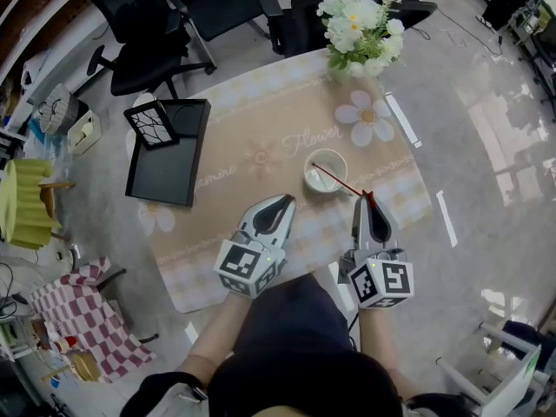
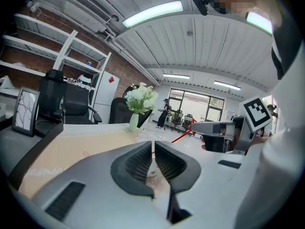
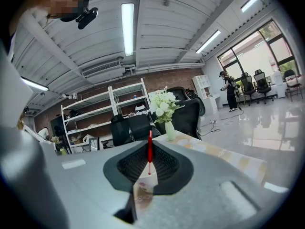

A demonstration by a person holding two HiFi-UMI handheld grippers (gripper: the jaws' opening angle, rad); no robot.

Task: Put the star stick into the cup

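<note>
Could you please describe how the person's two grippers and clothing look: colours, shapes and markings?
The left gripper and the right gripper both have light grey bodies that narrow to a point, with black ribbed pads on the inner faces. Each carries at its back end a white cube printed with black square markers. The person wears a dark top.

Layout on the bench (image 1: 261, 155), seen from above.
Cup (image 1: 326, 171) near centre, vase of flowers (image 1: 360, 24) behind at far edge; tray (image 1: 165, 168) at left edge, picture frame (image 1: 152, 124) at its far end; star stick (image 1: 340, 182) slanting from cup back to right gripper (image 1: 367, 200); left gripper (image 1: 287, 200) just left.
</note>
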